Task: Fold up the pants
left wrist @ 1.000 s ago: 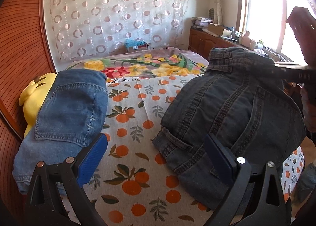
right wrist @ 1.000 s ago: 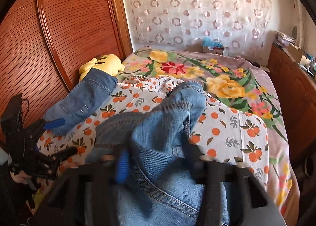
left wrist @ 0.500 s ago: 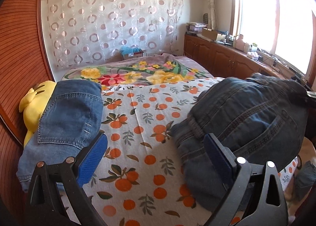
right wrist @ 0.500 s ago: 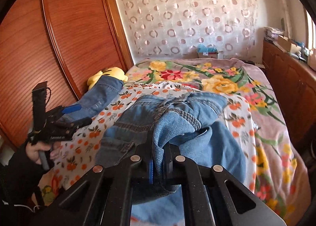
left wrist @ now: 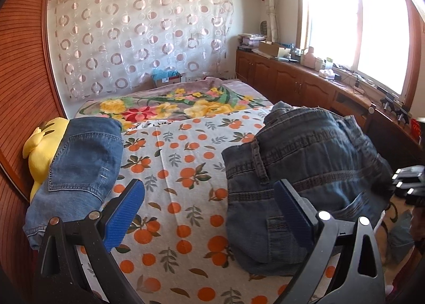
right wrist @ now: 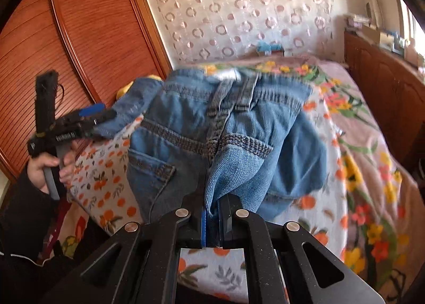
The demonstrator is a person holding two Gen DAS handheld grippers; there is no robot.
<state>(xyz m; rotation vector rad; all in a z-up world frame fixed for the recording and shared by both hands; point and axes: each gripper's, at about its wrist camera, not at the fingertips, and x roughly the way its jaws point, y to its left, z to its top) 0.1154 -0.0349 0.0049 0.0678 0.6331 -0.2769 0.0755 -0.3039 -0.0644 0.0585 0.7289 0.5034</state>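
A crumpled pair of blue jeans [left wrist: 305, 168] lies bunched at the right side of the bed. My right gripper [right wrist: 212, 220] is shut on a fold of these jeans [right wrist: 220, 139] and holds them lifted toward the camera, waistband uppermost. My left gripper [left wrist: 209, 211] is open and empty, hovering above the orange-print sheet [left wrist: 180, 171] between the two garments; it also shows at the left of the right wrist view [right wrist: 90, 115].
A folded pair of lighter jeans [left wrist: 82, 168] rests on a yellow plush toy [left wrist: 45, 144] at the bed's left edge by the wooden wardrobe [right wrist: 79, 46]. A floral blanket [left wrist: 175, 105] covers the far bed. Wooden cabinets [left wrist: 305, 83] run under the window.
My right gripper has pulled the jeans back and down toward the bed's near right edge, so the bundle sits lower. My left gripper stayed open in about the same place.
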